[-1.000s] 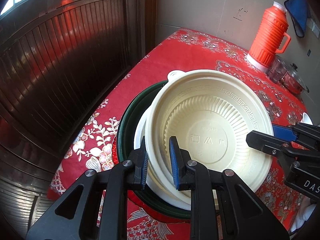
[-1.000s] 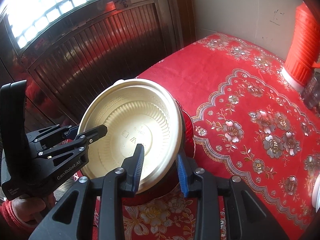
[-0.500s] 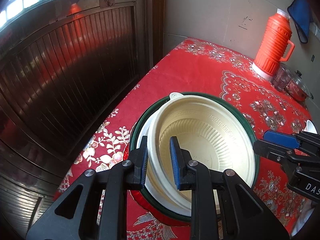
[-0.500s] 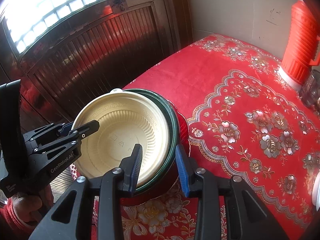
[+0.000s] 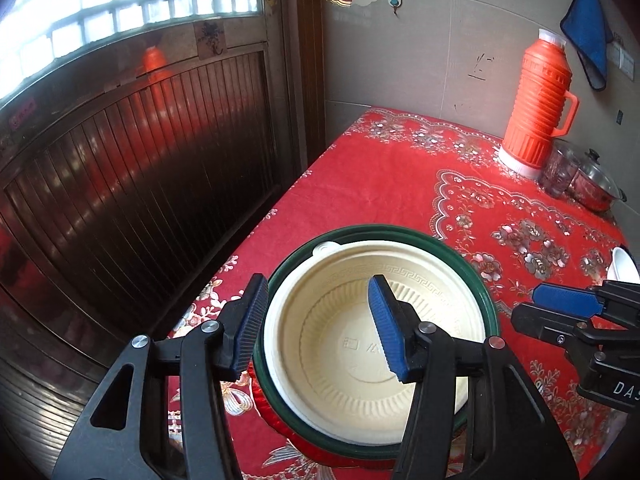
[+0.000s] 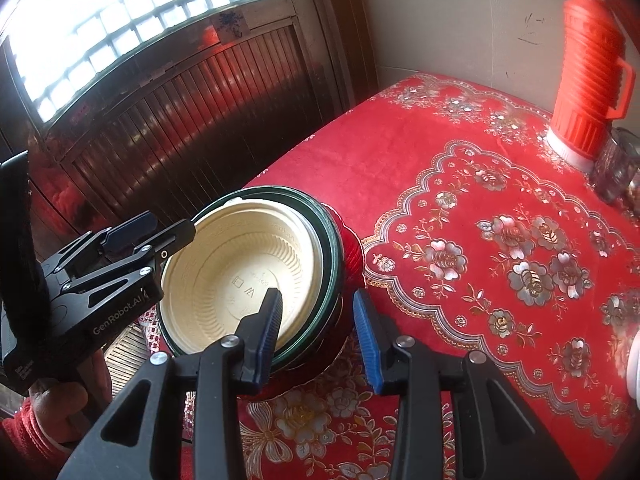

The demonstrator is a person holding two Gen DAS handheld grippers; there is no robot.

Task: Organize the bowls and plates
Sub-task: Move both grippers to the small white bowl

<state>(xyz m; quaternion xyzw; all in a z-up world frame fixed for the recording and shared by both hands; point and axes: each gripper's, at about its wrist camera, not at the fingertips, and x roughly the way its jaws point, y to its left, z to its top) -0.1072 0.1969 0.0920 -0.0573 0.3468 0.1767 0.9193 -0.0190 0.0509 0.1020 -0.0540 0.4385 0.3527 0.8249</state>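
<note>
Red floral cloth covers the table (image 5: 380, 184) beside a dark slatted door, an orange thermos (image 5: 534, 108) at the far wall. Seen from the left wrist, the left gripper (image 5: 316, 328) hangs with fingers spread wide, straddling the near rim of the cream bowl (image 5: 360, 344), which sits nested in a green bowl (image 5: 486, 292), likely stacked to save space. From the right wrist, the right gripper (image 6: 316, 336) is likewise spread, gripping nothing, across the stack's rim.

Both wrist views close, angled down; share bowl stack (image 5: 360, 340).
</note>
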